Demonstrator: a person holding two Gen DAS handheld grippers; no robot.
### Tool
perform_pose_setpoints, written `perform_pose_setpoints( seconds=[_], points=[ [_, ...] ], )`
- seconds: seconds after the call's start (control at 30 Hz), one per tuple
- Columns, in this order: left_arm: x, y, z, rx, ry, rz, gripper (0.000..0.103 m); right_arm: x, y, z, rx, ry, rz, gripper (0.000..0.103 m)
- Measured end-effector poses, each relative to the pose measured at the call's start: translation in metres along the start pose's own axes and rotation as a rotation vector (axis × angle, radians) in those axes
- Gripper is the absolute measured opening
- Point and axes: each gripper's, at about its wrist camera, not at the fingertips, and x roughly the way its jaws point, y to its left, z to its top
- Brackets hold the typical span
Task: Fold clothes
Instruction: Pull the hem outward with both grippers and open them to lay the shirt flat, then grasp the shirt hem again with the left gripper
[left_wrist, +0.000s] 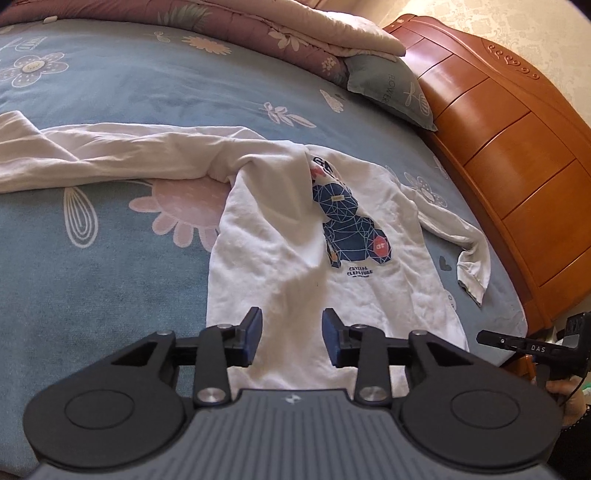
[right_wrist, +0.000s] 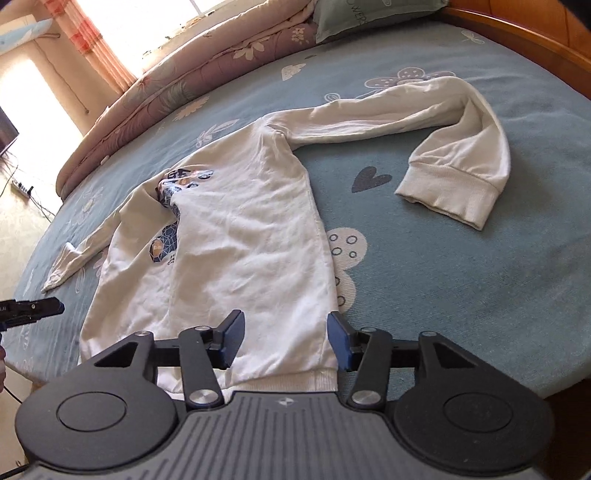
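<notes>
**White sweatshirt spread on the bed, both sets of fingers spread above its hem**

On my left I see the left gripper (left_wrist: 291, 338) with its fingers spread, holding nothing, poised over the lower edge of the white sweatshirt (left_wrist: 295, 236). The garment lies on the blue floral bedsheet (left_wrist: 110, 258), partly folded so one side covers half the blue printed graphic (left_wrist: 347, 225). One long sleeve stretches away to the left, the other bends toward the wooden headboard (left_wrist: 509, 147). On my right, the right gripper (right_wrist: 284, 339) also has its fingers spread and empty, straddling the ribbed hem near the sweatshirt's right corner. A folded quilt (right_wrist: 177, 85) lies along the far side of the bed.
</notes>
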Motion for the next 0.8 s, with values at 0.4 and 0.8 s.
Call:
perform_pose_setpoints(
  seconds=[0.4, 0.8],
  points=[
    [0.043, 0.048, 0.042, -0.167, -0.067, -0.014, 0.049, 0.045, 0.036, 0.018, -0.079, 0.006, 0.027, 0.073],
    [0.119, 0.117, 0.079, -0.470, -0.133, -0.216, 0.055, 0.077, 0.041, 0.032, -0.072, 0.014, -0.021, 0.074]
  ],
)
